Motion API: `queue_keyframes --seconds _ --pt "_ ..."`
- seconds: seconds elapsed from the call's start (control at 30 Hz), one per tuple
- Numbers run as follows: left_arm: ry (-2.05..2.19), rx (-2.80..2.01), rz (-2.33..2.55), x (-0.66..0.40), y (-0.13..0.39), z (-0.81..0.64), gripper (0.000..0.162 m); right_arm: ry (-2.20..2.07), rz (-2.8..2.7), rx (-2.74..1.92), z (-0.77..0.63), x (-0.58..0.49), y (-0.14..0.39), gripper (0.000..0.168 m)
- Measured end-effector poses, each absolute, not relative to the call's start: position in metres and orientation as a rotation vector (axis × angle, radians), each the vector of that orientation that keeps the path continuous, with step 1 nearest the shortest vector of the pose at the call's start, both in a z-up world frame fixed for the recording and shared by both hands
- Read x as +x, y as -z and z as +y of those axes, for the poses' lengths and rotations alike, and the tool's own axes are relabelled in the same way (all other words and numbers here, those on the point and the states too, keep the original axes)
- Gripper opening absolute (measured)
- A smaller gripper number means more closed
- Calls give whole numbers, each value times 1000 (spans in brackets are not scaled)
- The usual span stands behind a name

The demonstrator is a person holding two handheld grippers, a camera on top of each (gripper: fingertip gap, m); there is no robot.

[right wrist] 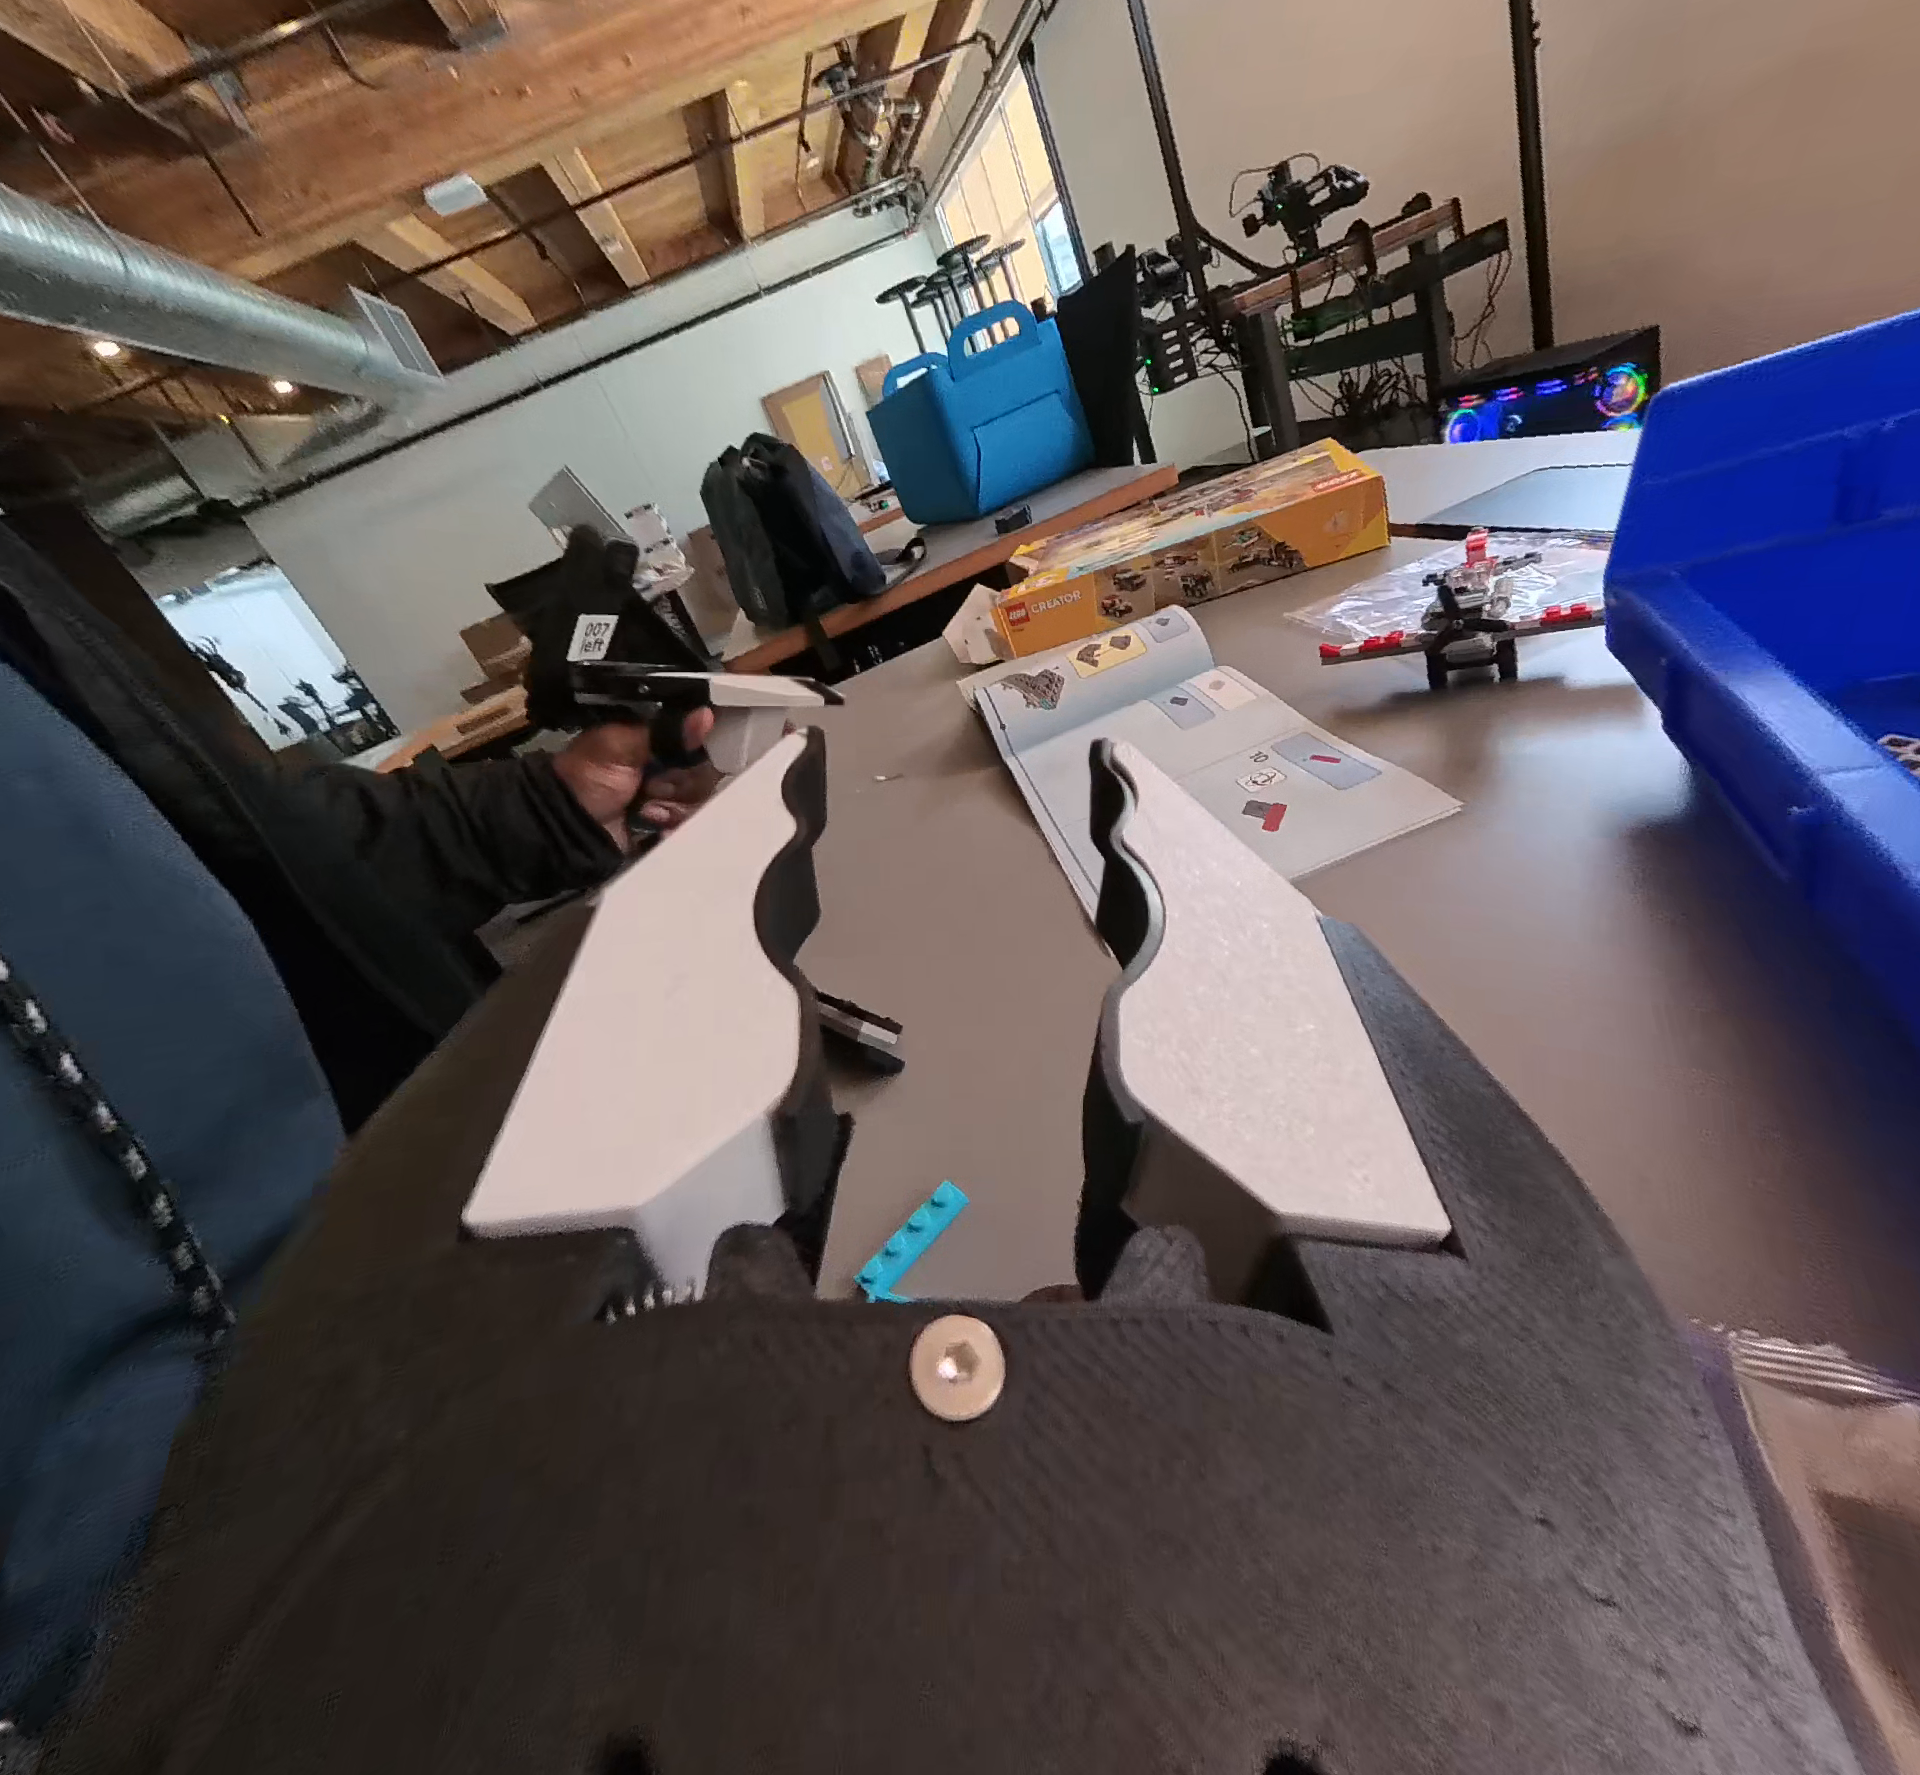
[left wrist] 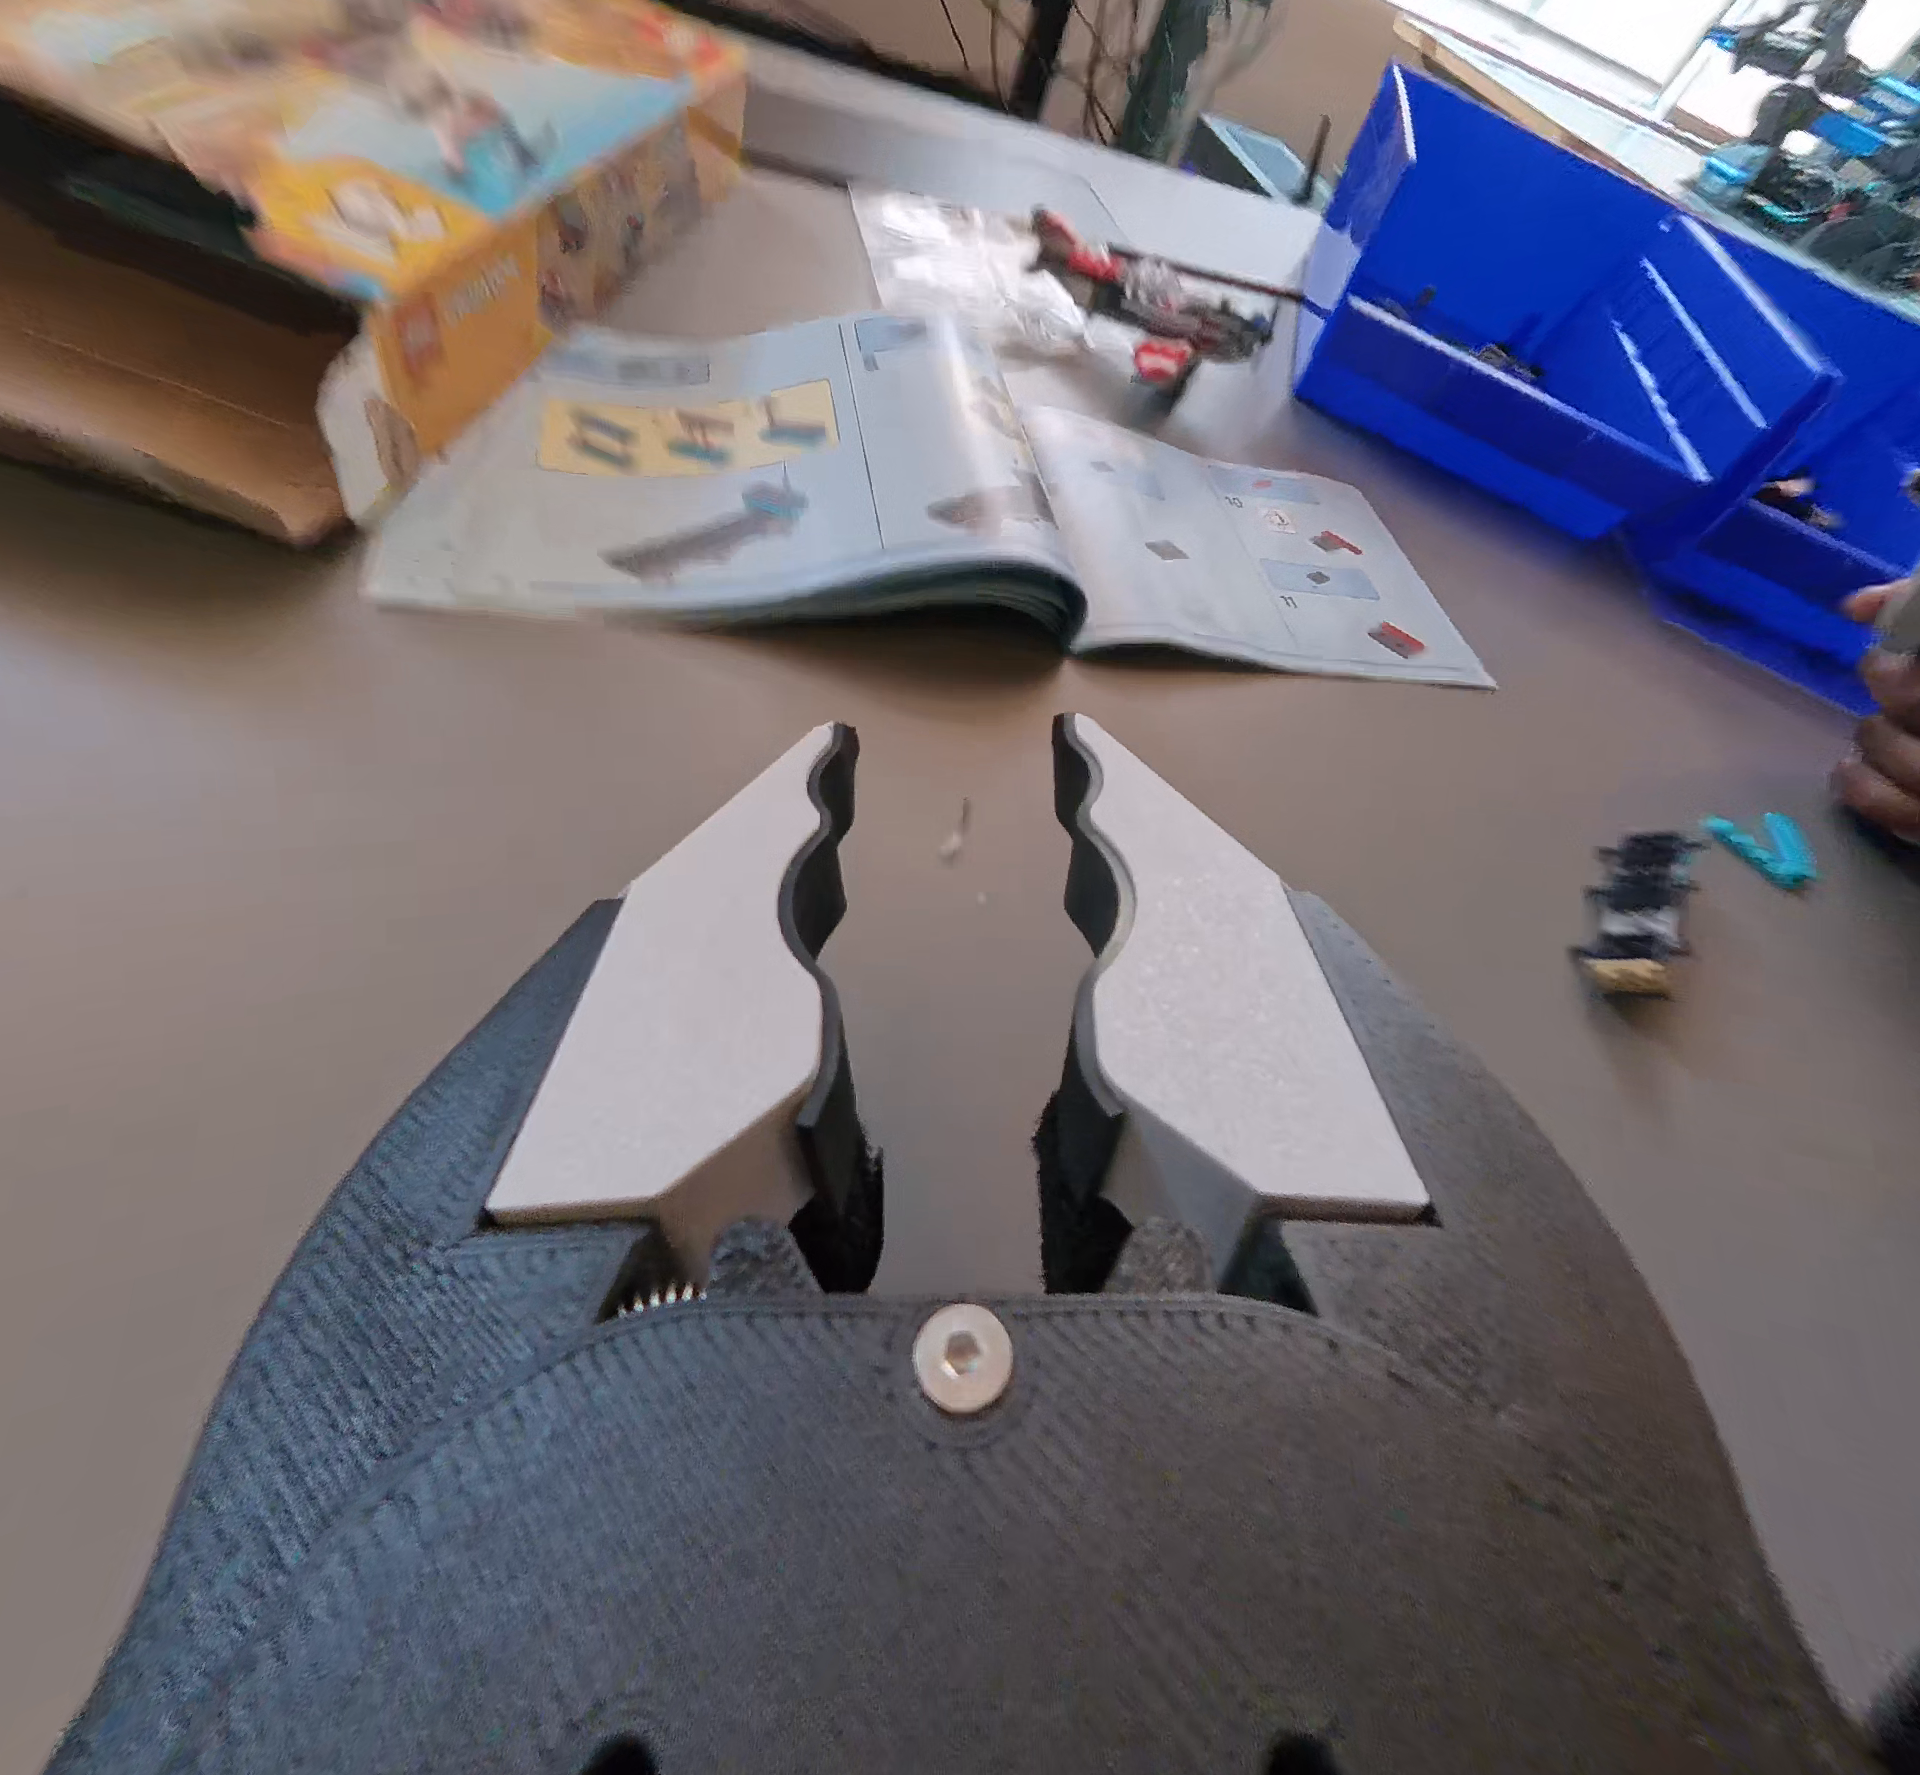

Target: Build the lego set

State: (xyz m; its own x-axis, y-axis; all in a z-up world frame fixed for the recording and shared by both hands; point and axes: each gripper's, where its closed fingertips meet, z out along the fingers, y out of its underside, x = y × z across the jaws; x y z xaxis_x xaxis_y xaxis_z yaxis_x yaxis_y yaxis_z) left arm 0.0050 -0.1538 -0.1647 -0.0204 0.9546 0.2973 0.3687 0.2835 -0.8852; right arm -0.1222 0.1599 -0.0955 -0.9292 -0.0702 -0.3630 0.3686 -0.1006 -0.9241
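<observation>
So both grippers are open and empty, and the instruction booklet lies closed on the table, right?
Not quite. The left gripper and right gripper are open and empty, but the instruction booklet lies open, pages showing, as the left wrist view shows.
</observation>
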Motion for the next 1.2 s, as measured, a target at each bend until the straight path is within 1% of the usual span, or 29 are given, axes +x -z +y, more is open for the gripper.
queue_keyframes --seconds 0.03,0.07,0.17,0.2,0.27,0.37,0.4,0.47,0.53,0.63,0.8,0.93,0.97,1.0,1.2 --pt "-846 -1246 -1555 -1 153 -156 37 2098 1868 334 160 -123 96 52" --pt "-885 -1253 -1468 -18 129 -144 35 2086 1859 339 160 -124 96 52" --pt "-772 -1525 -1090 -122 34 -53 35 2083 1822 339 161 -124 94 52" --pt "-736 -1679 -968 -163 13 -15 35 2085 1809 339 162 -124 94 52" --pt "-633 -1983 -791 -239 2 58 36 2082 1791 337 163 -124 93 52" --pt "-493 -2268 -594 -336 24 152 35 2090 1782 325 164 -123 92 53" --pt "-434 -2345 -556 -362 42 177 34 2098 1781 320 165 -122 91 53" --pt "-343 -2560 -514 -406 95 200 31 2102 1775 309 167 -120 90 53" --pt "-362 -2769 -445 -441 143 197 31 2106 1763 301 168 -118 89 53" --pt "-311 -2884 -302 -455 179 195 28 2119 1737 294 171 -118 87 53" --pt "-244 -2899 -95 -454 190 209 27 2135 1691 295 175 -119 83 52" --pt "-199 -2964 -70 -458 208 208 25 2140 1675 298 177 -119 82 52" --pt "-184 -2980 -66 -458 213 206 22 2141 1672 298 177 -119 82 52" --pt "-150 -2976 -67 -457 215 207 18 2142 1671 298 177 -119 82 52" --pt "-37 -2933 -189 -460 216 208 15 2139 1673 299 177 -119 82 52"
